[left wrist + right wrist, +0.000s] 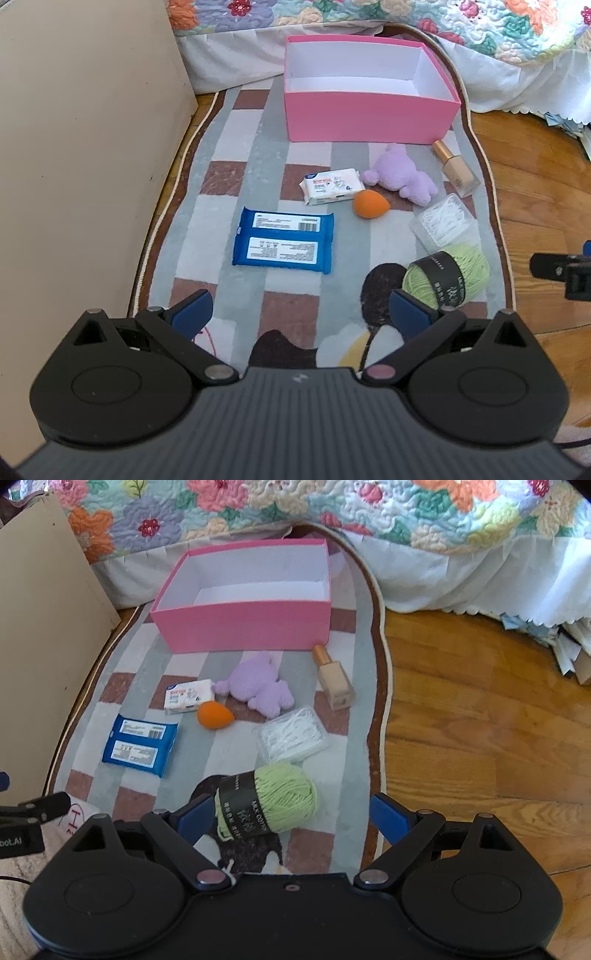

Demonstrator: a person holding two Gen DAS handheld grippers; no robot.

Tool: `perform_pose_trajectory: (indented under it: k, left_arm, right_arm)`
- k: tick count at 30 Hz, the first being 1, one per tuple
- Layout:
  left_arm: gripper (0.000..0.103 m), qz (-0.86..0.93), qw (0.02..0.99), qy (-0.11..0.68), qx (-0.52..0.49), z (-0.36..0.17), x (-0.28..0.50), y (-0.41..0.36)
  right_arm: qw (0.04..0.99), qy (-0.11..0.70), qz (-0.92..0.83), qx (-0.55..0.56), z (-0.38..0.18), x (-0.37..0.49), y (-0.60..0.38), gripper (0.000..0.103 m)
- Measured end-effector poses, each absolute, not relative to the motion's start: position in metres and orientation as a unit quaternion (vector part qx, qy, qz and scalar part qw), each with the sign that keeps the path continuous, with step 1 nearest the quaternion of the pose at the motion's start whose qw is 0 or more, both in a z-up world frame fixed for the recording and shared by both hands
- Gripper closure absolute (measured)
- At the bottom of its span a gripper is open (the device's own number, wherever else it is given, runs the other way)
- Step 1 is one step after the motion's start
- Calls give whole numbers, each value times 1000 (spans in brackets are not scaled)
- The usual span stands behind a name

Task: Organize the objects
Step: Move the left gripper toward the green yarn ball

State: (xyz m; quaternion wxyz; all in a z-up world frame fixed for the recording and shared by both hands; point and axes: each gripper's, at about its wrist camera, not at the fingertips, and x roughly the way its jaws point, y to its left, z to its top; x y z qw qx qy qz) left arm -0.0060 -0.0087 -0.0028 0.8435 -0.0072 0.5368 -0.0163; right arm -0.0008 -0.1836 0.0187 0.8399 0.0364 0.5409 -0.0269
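1. Underfoot is a checked grey, white and brown floor rug (236, 738) on wood boards, beside a bed with a floral quilt (369, 509); I judge the sorting has not begun.
2. Nearest, my right gripper (291, 818) hovers low with its blue fingers spread wide, empty, around the ball of pale green yarn with a black paper band (273, 799).
3. My left gripper (301, 310) is likewise released and empty, over bare rug short of the flat blue wipes packet (283, 240).
4. Next, I think, I close the right fingers on the yarn.
5. Farthest, the open pink cardboard box (243, 631) stands empty, apparently the destination.
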Motion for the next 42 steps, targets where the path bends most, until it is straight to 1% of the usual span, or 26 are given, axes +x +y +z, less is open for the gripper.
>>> perform_pose_trajectory:
  k: [5,12,25,42]
  left_arm:
    - [0,-14,848,530,19,-3,-7,-16]
    - [0,-7,849,528,28,-1,-6,-13]
    - [0,7,830,558,1,-9,0,8]
    - [0,-3,821,570,7,-7,-3,2]
  right_arm:
    - [836,547,-25,44,13,0,-186,10]
    - [835,547,-24,44,12,-1,-186,10]
    - [839,543,-27,28,16,-2,-185,10]
    - [837,547,-18,26,15,-2,-184,10]
